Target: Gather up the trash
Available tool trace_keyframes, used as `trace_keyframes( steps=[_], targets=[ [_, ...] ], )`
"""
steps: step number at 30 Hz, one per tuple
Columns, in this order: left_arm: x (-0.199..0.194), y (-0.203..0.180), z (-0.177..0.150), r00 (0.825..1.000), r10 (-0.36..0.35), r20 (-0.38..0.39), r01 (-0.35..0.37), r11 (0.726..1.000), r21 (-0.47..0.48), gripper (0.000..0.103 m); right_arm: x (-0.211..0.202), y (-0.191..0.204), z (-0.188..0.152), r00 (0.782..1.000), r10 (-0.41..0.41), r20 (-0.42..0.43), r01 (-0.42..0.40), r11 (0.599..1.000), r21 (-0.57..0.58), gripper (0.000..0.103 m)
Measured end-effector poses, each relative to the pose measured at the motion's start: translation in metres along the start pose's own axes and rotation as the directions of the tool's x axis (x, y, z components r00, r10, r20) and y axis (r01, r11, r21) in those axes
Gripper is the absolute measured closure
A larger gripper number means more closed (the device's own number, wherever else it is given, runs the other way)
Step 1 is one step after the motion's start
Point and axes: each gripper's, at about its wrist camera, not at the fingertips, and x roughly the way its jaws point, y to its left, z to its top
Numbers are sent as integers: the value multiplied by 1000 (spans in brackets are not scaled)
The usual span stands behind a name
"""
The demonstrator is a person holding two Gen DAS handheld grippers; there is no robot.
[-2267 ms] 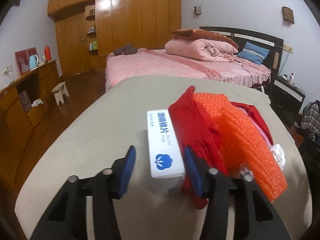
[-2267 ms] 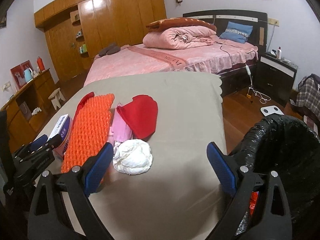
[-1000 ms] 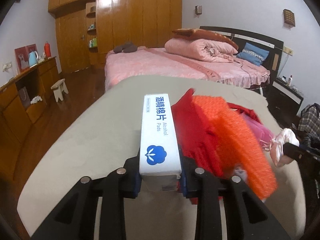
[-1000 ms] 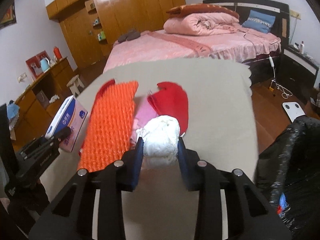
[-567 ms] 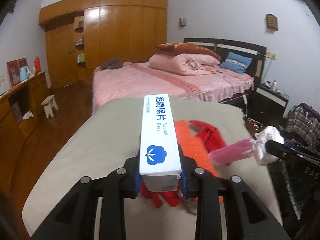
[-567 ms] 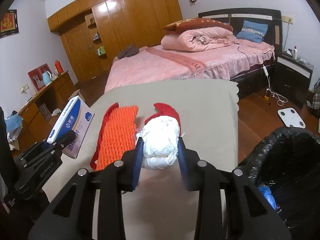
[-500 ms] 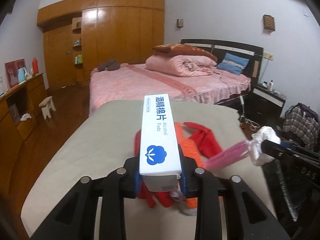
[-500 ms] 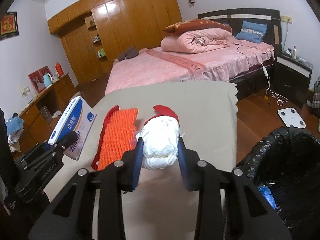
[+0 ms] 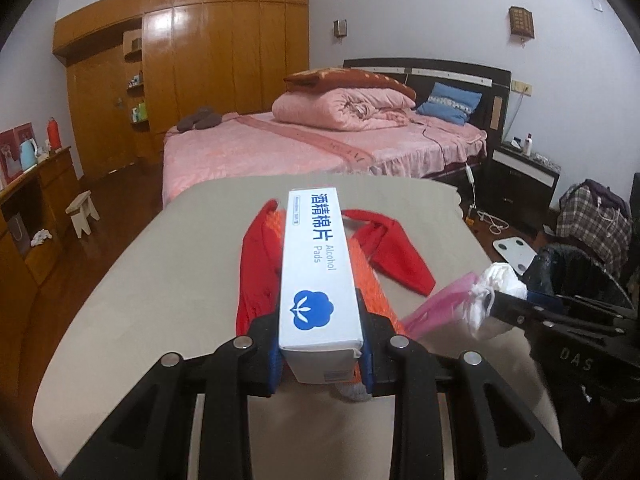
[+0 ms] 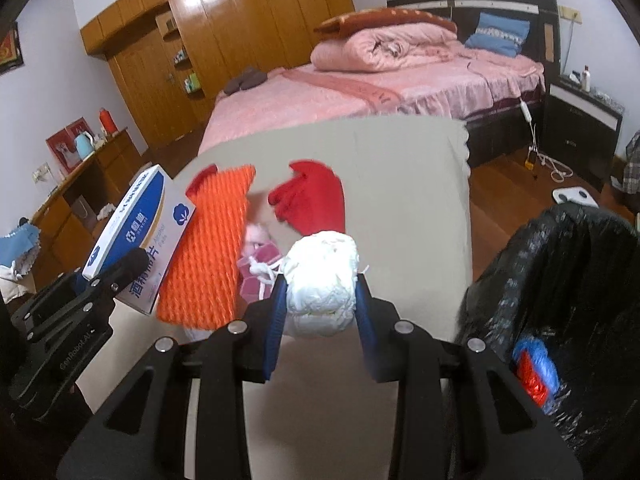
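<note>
- Left gripper (image 9: 320, 354) clamps the box (image 9: 318, 272), now lifted off the table (image 9: 168, 280).
- Right gripper (image 10: 320, 308) grips the wad (image 10: 322, 276), carried nearer the bin (image 10: 568, 280); dropping likely follows.

Beige table (image 9: 168, 280), red cloth (image 10: 316, 196), orange wrap (image 10: 216, 240)

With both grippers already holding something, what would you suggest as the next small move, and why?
Probably carry the right gripper rightward over the black-lined bin before letting go. Its fingers are shut on the white wad, which trails a pink bag and hangs above the table, not yet over the bin. The left gripper can follow with the alcohol pads box.
</note>
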Motion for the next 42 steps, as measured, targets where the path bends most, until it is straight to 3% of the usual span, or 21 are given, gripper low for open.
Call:
trace_keyframes(
  steps=[6, 15, 19, 21, 22, 23, 29, 33, 42],
  targets=[
    [-4, 4, 1, 1000, 2, 14, -2, 1000, -12, 74, -13, 2, 20, 998, 15, 60, -14, 1000, -8, 71],
    [-1, 3, -5, 1000, 3, 5, -3, 1000, -5, 74, 23, 0, 2, 999, -27, -39, 26, 1000, -14, 68],
    [2, 5, -6, 1000, 8, -4, -8, 1000, -4, 74, 29, -2, -9, 996, -58, -69, 57, 998, -27, 49],
    [3, 6, -6, 1000, 12, -5, -12, 1000, -7, 74, 26, -2, -11, 996, -70, -64, 68, 997, -30, 35],
    [3, 6, -7, 1000, 13, -5, -13, 1000, -9, 74, 24, -2, -10, 995, -80, -54, 78, 996, -31, 22],
    [4, 7, -6, 1000, 15, -5, -16, 1000, -10, 74, 19, -2, -9, 995, -90, -33, 89, 995, -35, 19],
    [4, 10, -7, 1000, 27, -7, -27, 1000, -15, 74, -1, 4, 3, 996, -82, 24, 83, 995, -58, 19],
    [0, 15, -11, 999, 33, -14, -33, 999, -15, 74, -8, 15, 5, 999, -27, 22, 28, 997, -71, 21],
    [-17, 31, -30, 998, 52, -44, -52, 999, -8, 74, -2, 38, -24, 1000, 9, -20, -11, 998, -65, 42]
  ],
)
